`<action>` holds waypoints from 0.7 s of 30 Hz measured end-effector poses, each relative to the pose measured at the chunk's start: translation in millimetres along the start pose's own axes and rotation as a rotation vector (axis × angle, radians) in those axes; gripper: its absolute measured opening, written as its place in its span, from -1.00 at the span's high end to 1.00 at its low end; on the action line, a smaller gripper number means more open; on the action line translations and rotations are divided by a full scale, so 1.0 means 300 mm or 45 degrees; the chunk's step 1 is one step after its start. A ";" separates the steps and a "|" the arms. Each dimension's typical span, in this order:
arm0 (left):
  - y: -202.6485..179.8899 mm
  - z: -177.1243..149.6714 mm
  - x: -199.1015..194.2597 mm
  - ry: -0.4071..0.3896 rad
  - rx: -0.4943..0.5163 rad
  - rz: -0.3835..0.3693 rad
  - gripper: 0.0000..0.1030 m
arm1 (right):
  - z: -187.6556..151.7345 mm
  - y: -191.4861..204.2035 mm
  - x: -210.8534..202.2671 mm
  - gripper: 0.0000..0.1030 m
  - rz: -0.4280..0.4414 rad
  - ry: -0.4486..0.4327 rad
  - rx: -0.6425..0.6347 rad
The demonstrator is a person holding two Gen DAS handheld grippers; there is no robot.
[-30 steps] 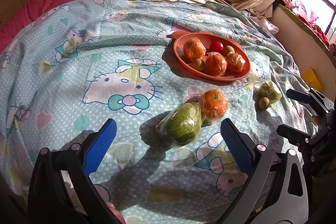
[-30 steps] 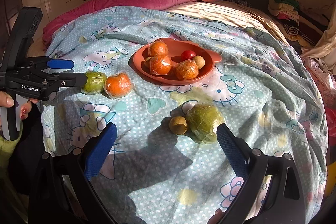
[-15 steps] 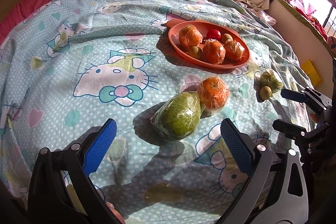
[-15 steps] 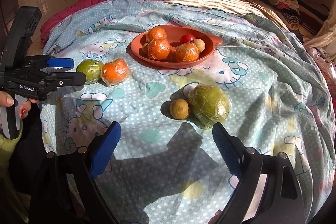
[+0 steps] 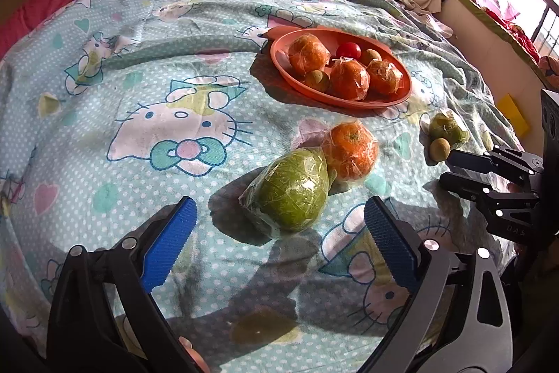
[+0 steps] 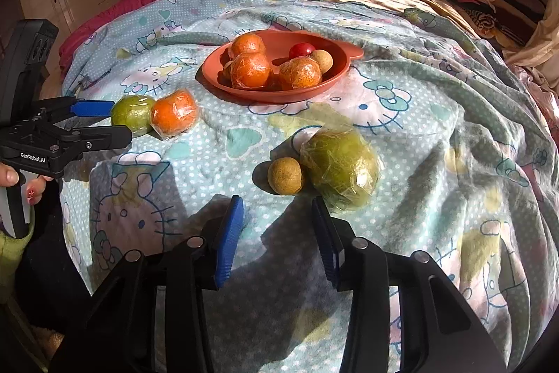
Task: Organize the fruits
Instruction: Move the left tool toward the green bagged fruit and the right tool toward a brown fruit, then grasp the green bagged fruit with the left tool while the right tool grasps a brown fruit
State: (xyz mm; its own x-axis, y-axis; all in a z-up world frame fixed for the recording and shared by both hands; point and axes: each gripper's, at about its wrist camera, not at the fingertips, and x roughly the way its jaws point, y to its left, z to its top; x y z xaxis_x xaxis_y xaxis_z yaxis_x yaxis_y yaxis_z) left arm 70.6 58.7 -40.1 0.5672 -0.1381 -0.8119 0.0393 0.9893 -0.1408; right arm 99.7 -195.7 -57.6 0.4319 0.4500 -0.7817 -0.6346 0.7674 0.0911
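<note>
Four loose fruits on the bed, all short of the orange plate (image 5: pixel 387 100): wrapped green fruit (image 5: pixel 291 191) and wrapped orange (image 5: pixel 351 151) touching, near side of plate. Left tongs (image 5: pixel 279 247) spread wide, empty, lined up on that green fruit. Right tongs (image 6: pixel 277 226) half-open, empty, facing small brown fruit (image 6: pixel 284 175) beside second green fruit (image 6: pixel 340 166). Open bedspread toward plate; bed edge behind both tongs.

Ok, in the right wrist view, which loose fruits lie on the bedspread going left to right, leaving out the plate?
Wrapped green fruit → wrapped orange → small brown fruit → large wrapped green fruit.
</note>
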 end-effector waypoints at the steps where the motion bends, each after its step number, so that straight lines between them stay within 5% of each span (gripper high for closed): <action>1: 0.001 -0.001 0.000 -0.001 -0.001 0.000 -0.71 | 0.002 0.000 0.003 0.26 -0.001 0.000 0.000; 21: 0.009 0.009 0.010 -0.027 -0.013 -0.053 -0.29 | 0.068 0.013 0.063 0.49 -0.020 -0.034 -0.028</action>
State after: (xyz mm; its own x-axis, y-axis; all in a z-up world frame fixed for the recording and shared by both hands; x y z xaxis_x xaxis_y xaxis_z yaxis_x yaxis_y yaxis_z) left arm 74.6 61.2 -41.3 0.5828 -0.1780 -0.7929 0.0553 0.9821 -0.1799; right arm 118.4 -175.0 -59.5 0.4590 0.4499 -0.7661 -0.6415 0.7644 0.0646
